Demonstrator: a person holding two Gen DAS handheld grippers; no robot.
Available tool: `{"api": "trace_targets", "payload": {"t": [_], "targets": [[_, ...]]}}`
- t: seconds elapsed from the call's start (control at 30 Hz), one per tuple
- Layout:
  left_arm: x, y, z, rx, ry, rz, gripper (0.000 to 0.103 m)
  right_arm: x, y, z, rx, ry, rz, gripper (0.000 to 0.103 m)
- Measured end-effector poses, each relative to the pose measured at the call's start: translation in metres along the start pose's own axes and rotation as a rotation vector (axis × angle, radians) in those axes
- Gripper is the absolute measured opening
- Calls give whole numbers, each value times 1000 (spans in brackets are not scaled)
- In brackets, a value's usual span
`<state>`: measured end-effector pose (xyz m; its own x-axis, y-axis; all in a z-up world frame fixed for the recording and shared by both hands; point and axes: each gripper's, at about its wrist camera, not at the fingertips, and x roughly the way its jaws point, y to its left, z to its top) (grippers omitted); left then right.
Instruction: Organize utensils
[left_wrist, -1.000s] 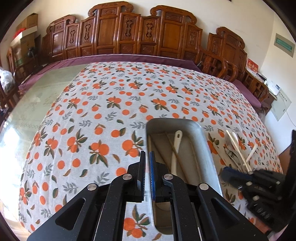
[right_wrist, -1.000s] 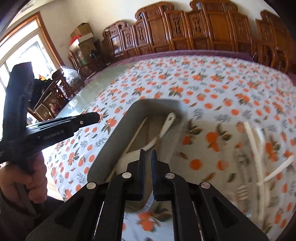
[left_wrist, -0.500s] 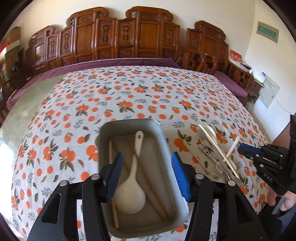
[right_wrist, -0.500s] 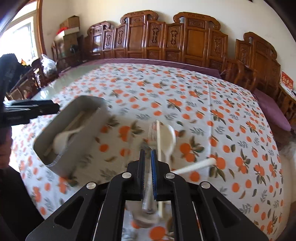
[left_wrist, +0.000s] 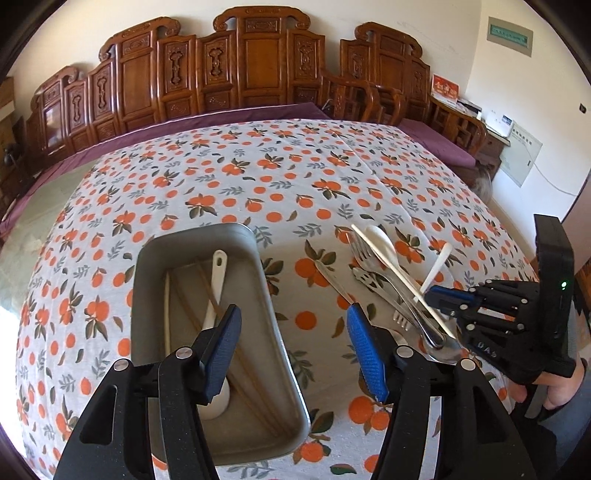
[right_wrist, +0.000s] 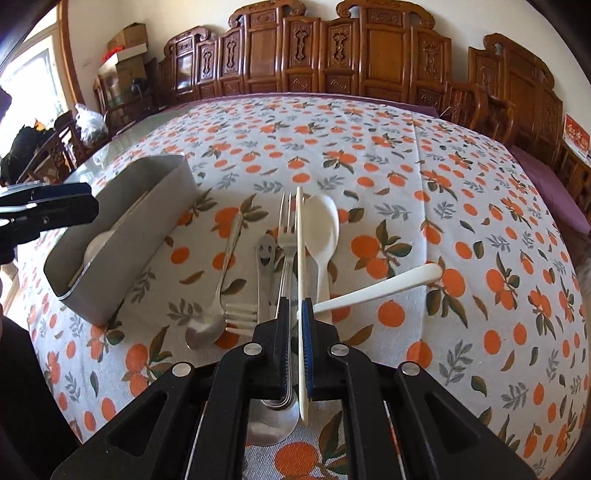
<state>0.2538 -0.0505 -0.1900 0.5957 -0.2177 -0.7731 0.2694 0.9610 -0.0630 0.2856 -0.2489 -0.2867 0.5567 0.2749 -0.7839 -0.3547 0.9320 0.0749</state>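
A grey metal tray (left_wrist: 207, 236) holds a white spoon (left_wrist: 216, 280), a white chopstick (left_wrist: 167, 314) and wooden chopsticks (left_wrist: 255, 384). My left gripper (left_wrist: 293, 347) hovers over the tray's right rim, its jaws opening with nothing between them. Right of the tray (right_wrist: 122, 236), several loose utensils lie together: a metal spoon (right_wrist: 221, 280), a fork (right_wrist: 286, 229), a white chopstick (right_wrist: 300, 240) and a white spoon (right_wrist: 323, 229). My right gripper (right_wrist: 293, 304) is shut just above their near ends, and the chopstick shows through the slit between its pads.
An orange-print tablecloth (left_wrist: 295, 177) covers the table, and bare glass (left_wrist: 33, 229) shows at its left. Carved wooden chairs (left_wrist: 258, 66) line the far side. A hand (left_wrist: 554, 391) holds the right gripper (left_wrist: 434, 295) at the table's near right edge.
My left gripper went from shut to open and shifted right, so the tray now sits left in its view. My right gripper swung from over the tray to over the loose utensils, lower.
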Motion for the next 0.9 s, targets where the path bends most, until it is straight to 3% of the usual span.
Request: {"api": "trace_targets", "payload": {"t": [0.63, 0.9], "targets": [[7, -35, -10, 55, 13, -8, 57, 13, -4, -3, -14, 50, -15, 6], [12, -62, -17, 93, 8, -25, 57, -8, -23, 2, 56, -30, 20, 6]]}}
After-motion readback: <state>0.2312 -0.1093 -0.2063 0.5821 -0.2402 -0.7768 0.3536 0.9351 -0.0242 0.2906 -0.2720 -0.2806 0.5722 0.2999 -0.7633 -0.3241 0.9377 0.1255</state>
